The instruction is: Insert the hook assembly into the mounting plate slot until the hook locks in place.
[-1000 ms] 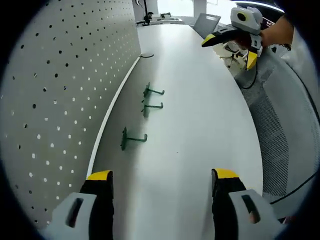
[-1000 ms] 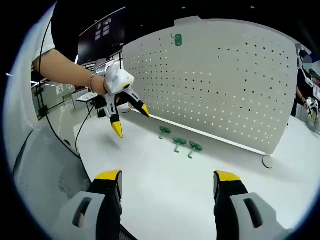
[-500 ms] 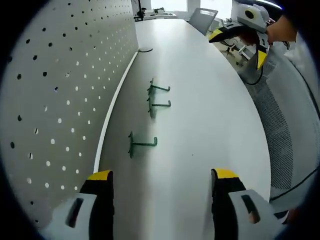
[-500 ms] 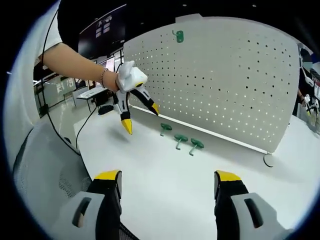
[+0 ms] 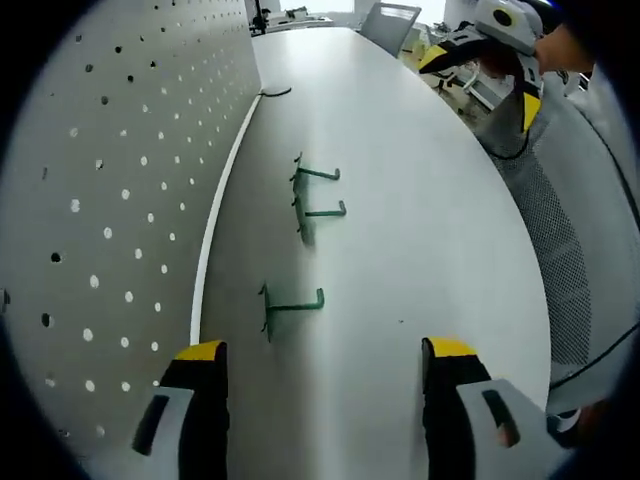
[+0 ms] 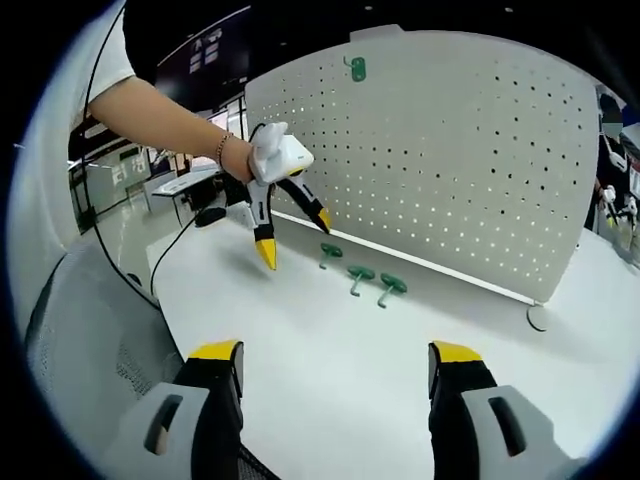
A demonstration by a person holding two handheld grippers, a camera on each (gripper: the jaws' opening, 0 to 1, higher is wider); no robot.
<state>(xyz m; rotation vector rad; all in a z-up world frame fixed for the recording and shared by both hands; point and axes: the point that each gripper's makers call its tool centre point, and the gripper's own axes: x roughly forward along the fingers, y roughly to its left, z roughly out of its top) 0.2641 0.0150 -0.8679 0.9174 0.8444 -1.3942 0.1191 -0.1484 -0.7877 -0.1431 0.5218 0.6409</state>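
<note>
Three green hooks lie on the white table (image 5: 400,230) beside the pegboard (image 5: 110,200): the nearest hook (image 5: 290,305), a middle hook (image 5: 318,213) and a far hook (image 5: 315,175). My left gripper (image 5: 325,385) is open a short way before the nearest hook. In the right gripper view the same hooks (image 6: 360,275) lie at the foot of the white pegboard (image 6: 450,160), where another green hook (image 6: 355,68) hangs near the top. There the left gripper (image 6: 295,232) hovers open just left of them. My right gripper (image 6: 335,385) is open over bare table; it also shows at the left gripper view's top right as an open gripper (image 5: 480,65).
A person's arm (image 6: 165,115) holds the left gripper. A mesh chair back (image 5: 560,250) lies along the table's right edge. A dark cable loop (image 6: 535,320) sits at the pegboard's far foot. Other desks stand in the background.
My left gripper has moved closer to the hooks and the pegboard. The right gripper has stayed about where it was.
</note>
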